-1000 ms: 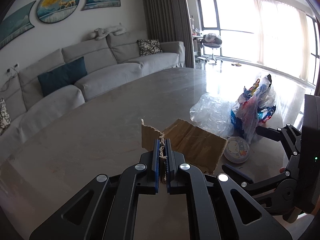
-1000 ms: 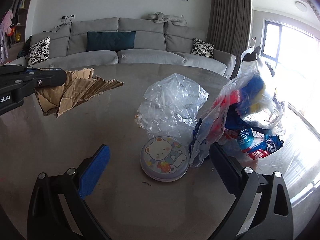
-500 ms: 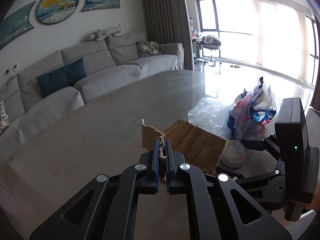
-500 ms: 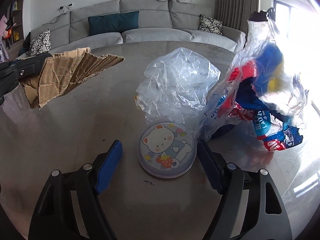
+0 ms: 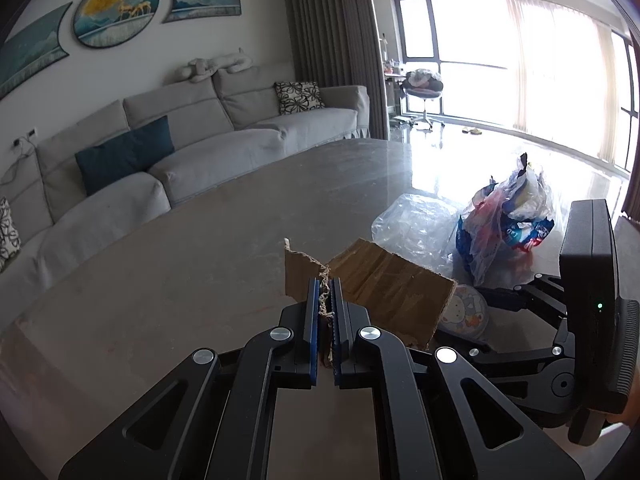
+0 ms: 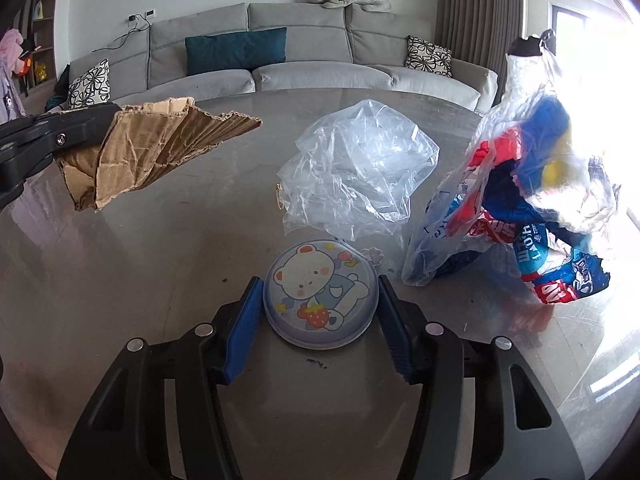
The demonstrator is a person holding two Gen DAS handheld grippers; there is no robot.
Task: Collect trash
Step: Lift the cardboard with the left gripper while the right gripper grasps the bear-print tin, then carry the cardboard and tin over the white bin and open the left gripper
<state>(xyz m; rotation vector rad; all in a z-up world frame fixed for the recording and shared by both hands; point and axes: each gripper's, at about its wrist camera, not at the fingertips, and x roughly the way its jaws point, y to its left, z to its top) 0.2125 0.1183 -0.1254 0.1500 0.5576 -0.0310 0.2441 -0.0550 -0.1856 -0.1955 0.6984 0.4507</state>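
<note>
Your right gripper (image 6: 320,312) brackets the round bear lid (image 6: 320,294), pads at both rims, apparently not yet squeezing. Close evenly on the rim so it cannot pop out flat against the table (image 6: 120,264). Your left gripper (image 5: 325,320) is clamped on the torn cardboard (image 5: 384,296); keep it raised, left of the clear bag (image 6: 356,172) and far-right full trash bag (image 6: 520,184).
</note>
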